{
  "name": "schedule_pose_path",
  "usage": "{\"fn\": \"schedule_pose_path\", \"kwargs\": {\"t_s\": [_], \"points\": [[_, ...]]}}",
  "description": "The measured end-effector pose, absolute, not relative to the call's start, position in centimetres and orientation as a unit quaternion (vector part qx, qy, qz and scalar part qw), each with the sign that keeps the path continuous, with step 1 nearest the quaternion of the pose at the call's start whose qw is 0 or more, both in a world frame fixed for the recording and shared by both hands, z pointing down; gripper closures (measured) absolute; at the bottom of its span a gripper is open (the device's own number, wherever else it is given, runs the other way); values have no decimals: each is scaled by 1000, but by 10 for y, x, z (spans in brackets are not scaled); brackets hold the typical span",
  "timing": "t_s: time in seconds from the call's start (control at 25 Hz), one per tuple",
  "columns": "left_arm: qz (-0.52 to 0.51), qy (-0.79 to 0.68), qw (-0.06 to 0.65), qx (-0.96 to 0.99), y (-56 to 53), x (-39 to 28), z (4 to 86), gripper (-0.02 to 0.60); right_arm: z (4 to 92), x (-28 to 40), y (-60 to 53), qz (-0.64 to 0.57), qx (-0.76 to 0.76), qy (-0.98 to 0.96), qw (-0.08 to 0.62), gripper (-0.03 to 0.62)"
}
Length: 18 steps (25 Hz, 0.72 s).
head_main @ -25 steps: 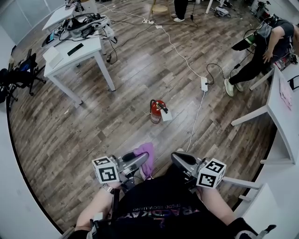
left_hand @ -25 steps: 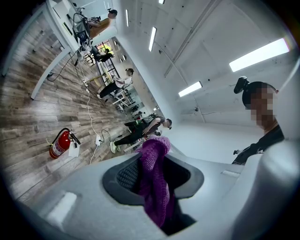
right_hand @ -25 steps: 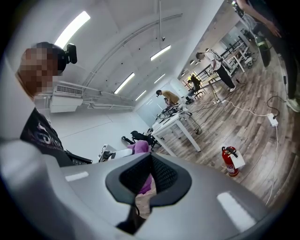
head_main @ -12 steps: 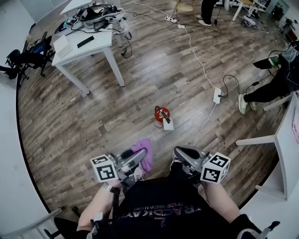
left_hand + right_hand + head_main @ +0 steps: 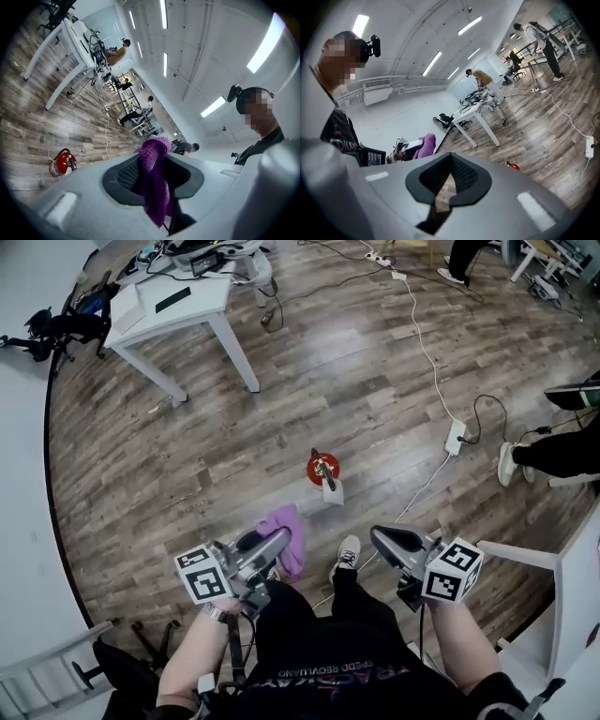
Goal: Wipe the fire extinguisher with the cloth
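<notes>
A small red fire extinguisher (image 5: 321, 470) with a white tag stands on the wood floor ahead of me; the left gripper view shows the extinguisher (image 5: 62, 162) low at the left, and the right gripper view catches only a bit of it (image 5: 513, 165) past the jaw. My left gripper (image 5: 281, 540) is shut on a purple cloth (image 5: 285, 535), which hangs between the pads (image 5: 154, 180). My right gripper (image 5: 378, 536) is shut with nothing in it (image 5: 449, 176). Both grippers are held in the air, short of the extinguisher.
A white power strip (image 5: 456, 437) and its cable (image 5: 427, 352) lie on the floor right of the extinguisher. A white table (image 5: 178, 310) loaded with gear stands far left. My shoe (image 5: 345, 555) is on the floor below. A seated person's leg (image 5: 553, 454) is at right.
I have walked closer: the extinguisher has slid down the head view toward the grippers, and the white table has shifted toward the top edge. Both grippers keep their hold and pose.
</notes>
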<state>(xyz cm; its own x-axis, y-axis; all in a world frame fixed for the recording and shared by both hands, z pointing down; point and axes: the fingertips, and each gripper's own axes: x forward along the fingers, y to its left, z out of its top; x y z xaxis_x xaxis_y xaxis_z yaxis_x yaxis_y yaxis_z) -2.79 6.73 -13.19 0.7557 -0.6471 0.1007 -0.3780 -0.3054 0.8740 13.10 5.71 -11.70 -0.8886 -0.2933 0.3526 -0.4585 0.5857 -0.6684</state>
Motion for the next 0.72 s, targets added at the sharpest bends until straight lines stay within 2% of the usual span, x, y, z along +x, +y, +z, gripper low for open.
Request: {"fn": "schedule_pose_path", "kwargs": {"t_s": [0.36, 0.72], "points": [[-105, -299, 503, 804, 6, -54, -59, 472, -53, 134, 22, 417, 256, -865, 109, 589], [-68, -234, 477, 844, -61, -75, 77, 472, 56, 116, -6, 370, 269, -875, 157, 589]]}}
